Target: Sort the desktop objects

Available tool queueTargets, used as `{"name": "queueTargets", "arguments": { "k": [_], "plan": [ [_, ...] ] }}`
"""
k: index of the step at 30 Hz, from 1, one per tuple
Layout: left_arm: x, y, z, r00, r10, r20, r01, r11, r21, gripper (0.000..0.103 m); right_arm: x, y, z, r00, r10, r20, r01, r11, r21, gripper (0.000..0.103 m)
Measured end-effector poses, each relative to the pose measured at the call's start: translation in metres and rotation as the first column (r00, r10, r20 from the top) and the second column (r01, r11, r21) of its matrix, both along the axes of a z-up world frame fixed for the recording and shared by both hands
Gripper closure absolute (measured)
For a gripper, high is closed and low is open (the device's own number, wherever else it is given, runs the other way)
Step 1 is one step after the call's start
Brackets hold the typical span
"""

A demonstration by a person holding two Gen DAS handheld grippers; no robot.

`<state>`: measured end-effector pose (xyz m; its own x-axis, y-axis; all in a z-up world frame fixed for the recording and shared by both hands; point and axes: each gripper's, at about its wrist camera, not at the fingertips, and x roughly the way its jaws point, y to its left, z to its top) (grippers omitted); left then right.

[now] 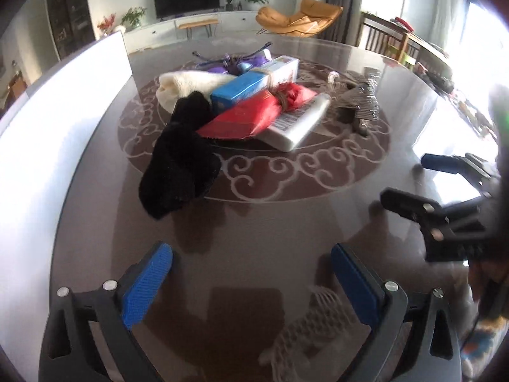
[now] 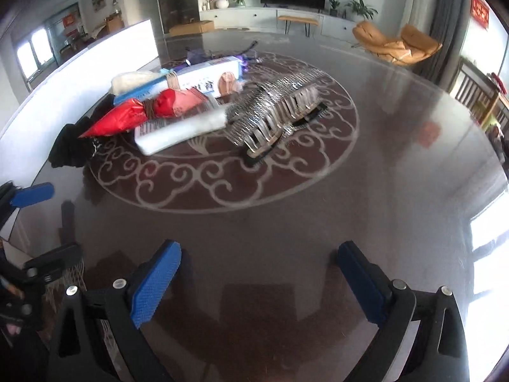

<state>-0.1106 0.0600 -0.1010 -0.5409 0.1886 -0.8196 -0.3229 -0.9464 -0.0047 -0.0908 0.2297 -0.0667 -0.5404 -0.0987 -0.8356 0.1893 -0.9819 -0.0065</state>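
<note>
From the left wrist view, the left gripper (image 1: 251,283) hung over bare worktop (image 1: 286,222) with its blue pads wide apart and nothing between them. A pale mesh item (image 1: 315,328) lay just under its right finger, low in the frame; what it was could not be told. The things to sort sat heaped in the middle of the patterned worktop, well apart from the gripper: a black cloth (image 1: 181,162) nearest, draped off the pile's edge, then a red bag (image 1: 251,114) tied at its neck, leaning across a white packet (image 1: 299,124) and a blue box (image 1: 238,90). The right gripper (image 1: 410,178) showed at the right edge, also spread wide, so both seemed readied for a fresh pick.

From the right wrist view, the right gripper (image 2: 259,281) was likewise wide apart and empty over bare worktop. The same heap lay ahead and to the left, with a silvery scaled item (image 2: 273,111) resting against the white packet (image 2: 178,130) and the red bag (image 2: 130,117) on top. Because the things overlapped, the loose outer ones looked easiest to lift first.
</note>
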Motion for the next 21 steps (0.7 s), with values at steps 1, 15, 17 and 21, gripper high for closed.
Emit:
{"name": "queueTargets", "arguments": {
  "k": [1,15,17,21],
  "plan": [
    [-0.004,0.002,-0.002,1.000,-0.003,-0.018,0.003,1.000,-0.003,0.000,-0.003,-0.003,0.000,1.000,0.003,-0.003,-0.003,1.000,0.000,0.000],
    [-0.047,0.006,0.001,0.999,0.048,-0.020,-0.048,0.999,0.004,0.000,-0.023,-0.012,-0.009,0.999,-0.022,-0.037,0.022,1.000,-0.008,0.000],
    [-0.048,0.006,0.001,0.999,0.048,-0.020,-0.048,0.999,0.004,0.000,-0.023,-0.012,-0.009,0.999,-0.022,-0.037,0.022,1.000,-0.008,0.000],
    [-0.047,0.006,0.001,0.999,0.048,-0.020,-0.048,0.999,0.004,0.000,-0.023,-0.012,-0.010,0.999,-0.022,-0.037,0.022,1.000,-0.007,0.000]
  ]
}}
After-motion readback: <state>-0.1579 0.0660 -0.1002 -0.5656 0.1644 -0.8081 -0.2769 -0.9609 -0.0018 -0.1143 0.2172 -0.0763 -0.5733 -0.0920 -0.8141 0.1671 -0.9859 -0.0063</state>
